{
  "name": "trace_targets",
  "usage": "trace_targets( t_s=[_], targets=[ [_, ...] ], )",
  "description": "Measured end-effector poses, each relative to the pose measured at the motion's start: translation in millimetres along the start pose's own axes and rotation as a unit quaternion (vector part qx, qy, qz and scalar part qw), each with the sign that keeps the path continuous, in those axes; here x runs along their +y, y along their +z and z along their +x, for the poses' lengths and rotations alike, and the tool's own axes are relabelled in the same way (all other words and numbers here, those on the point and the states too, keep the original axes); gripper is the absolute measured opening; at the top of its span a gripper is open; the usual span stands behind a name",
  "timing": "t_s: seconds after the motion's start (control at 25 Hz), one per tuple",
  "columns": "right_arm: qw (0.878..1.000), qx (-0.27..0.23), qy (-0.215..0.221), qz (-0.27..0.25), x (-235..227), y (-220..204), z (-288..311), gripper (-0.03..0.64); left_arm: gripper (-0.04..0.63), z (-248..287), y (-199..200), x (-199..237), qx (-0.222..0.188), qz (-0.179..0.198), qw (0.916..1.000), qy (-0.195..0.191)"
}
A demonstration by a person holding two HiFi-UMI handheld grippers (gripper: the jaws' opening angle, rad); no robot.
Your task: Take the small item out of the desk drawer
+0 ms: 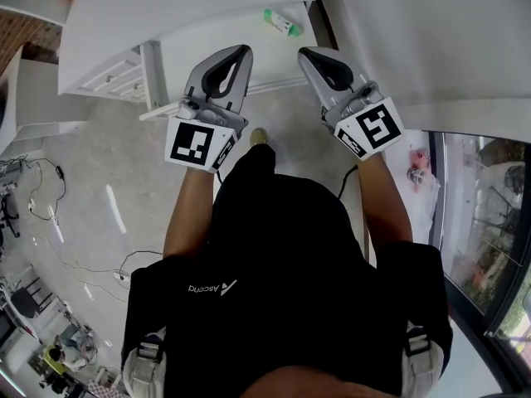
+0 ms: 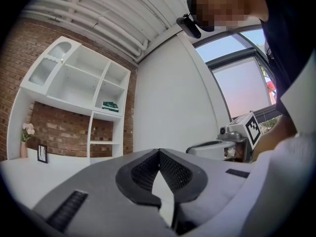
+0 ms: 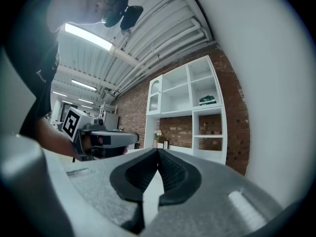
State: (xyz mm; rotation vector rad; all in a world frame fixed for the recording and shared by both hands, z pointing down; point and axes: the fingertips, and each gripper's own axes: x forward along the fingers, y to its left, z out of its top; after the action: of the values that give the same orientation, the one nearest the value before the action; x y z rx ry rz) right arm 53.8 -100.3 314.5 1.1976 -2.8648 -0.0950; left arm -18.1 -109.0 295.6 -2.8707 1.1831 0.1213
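Note:
In the head view I hold both grippers up in front of my chest, above the floor and short of the white desk [image 1: 199,7]. My left gripper [image 1: 241,53] is shut with nothing between its jaws, and so is my right gripper [image 1: 309,55]. The left gripper view shows its tips [image 2: 159,151] touching, with the right gripper's marker cube [image 2: 252,127] beside them. In the right gripper view the tips [image 3: 158,150] also meet. The desk's drawer unit [image 1: 112,77] stands at the left under the desktop, drawers shut. What is inside the drawers is hidden.
A green and white item [image 1: 281,21] lies on the desktop. A white shelf unit [image 2: 74,93] stands against a brick wall. Cables [image 1: 50,214] trail over the floor at the left. A window [image 1: 481,222] and a pink object [image 1: 417,168] are at the right.

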Motion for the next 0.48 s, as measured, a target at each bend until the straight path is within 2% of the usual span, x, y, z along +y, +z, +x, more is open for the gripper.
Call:
trace_targets(
  t_s=[0.48],
  targets=[
    [0.997, 0.074, -0.039, 0.002, -61.2, -51.6, 77.2, 0.002, -0.002, 52.8, -43.8, 71.5, 0.024, -0.025, 0.999, -0.027]
  ],
)
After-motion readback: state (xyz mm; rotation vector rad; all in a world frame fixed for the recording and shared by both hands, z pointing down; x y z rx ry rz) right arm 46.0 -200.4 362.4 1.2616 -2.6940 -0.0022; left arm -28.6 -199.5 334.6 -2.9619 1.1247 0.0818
